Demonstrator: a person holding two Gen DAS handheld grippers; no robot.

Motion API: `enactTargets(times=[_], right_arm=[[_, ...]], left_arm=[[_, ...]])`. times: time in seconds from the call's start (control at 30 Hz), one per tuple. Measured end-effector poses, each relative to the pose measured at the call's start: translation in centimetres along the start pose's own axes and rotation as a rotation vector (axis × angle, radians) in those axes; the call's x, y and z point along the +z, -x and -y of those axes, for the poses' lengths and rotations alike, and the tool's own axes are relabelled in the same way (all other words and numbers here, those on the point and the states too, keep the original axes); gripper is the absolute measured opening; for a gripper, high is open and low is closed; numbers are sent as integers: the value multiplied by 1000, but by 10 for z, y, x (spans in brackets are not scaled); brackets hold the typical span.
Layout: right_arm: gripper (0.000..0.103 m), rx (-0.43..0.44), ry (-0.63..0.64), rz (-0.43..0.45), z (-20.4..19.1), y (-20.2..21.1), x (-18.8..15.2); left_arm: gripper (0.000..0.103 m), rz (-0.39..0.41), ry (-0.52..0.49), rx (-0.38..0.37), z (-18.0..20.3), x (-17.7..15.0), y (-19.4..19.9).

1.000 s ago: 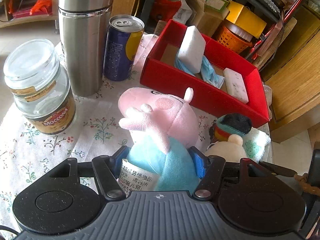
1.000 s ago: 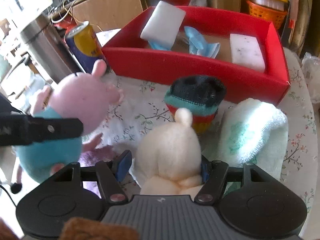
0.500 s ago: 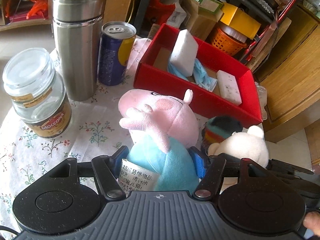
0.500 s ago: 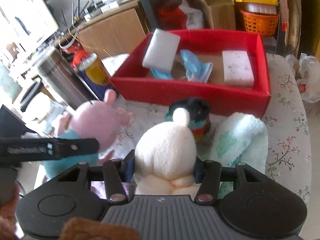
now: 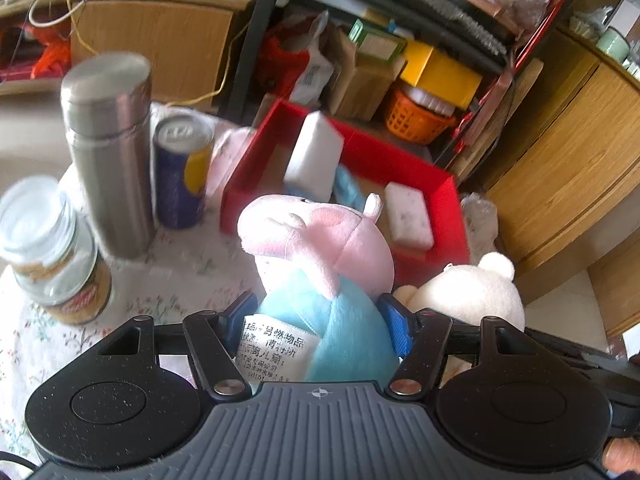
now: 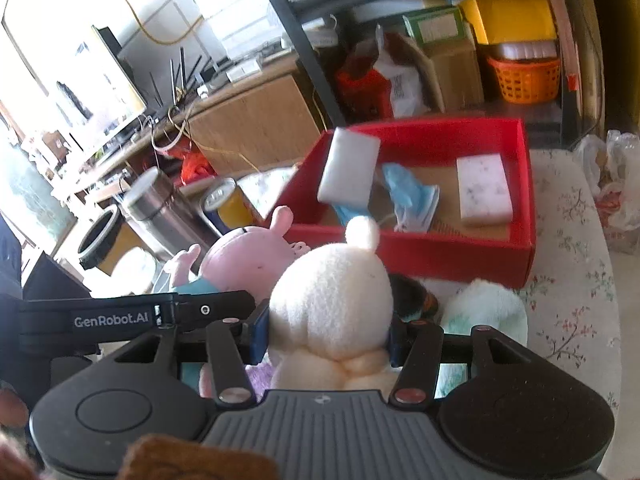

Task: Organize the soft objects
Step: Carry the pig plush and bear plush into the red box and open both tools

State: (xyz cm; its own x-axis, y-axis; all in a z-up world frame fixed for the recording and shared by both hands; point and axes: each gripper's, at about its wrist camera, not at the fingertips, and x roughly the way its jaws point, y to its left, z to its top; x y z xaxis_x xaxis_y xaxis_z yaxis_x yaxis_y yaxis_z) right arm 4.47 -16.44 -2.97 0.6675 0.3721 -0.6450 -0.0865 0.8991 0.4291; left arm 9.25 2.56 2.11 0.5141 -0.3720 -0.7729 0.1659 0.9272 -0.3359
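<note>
2 toys are in my grippers, 1 each, and both are off the table. At far left stand the jar point(image 5: 52, 248), the flask point(image 5: 110, 152) and the can point(image 5: 180, 172), hard things I judge stay put. My left gripper point(image 5: 318, 320) is clamped on the pig point(image 5: 320, 248) around its blue body, head up and snout pointing left, long axis upright between the blue pads. The box point(image 6: 524, 196) lies ahead of these jaws and slightly right, with a white sponge point(image 6: 348, 172) leaning at its left end, a blue cloth point(image 6: 412, 196) in the middle and a speckled sponge point(image 6: 484, 188) lying flat at the right. My right gripper point(image 6: 326, 338) is squeezed on the bear point(image 6: 332, 300), upright too, with the box straight ahead past its ear. Under it, on the table, sit a striped toy point(image 6: 412, 300) and a towel point(image 6: 484, 308). I judge the right gripper the nearer to the box's open middle, so the bear should go in first, carried forward over the near wall.
</note>
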Motion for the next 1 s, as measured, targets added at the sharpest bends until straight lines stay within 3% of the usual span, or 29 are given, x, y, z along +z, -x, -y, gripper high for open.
enactTargets(times=[0.7,1.0], right_arm=[[24,-59,-60,161,27,18,54],[24,-117,-78,169,56,-4,81]], left_arm=[[65,95,-22,-9,43,50,-29],[65,72,18,-6,48,72,-69]])
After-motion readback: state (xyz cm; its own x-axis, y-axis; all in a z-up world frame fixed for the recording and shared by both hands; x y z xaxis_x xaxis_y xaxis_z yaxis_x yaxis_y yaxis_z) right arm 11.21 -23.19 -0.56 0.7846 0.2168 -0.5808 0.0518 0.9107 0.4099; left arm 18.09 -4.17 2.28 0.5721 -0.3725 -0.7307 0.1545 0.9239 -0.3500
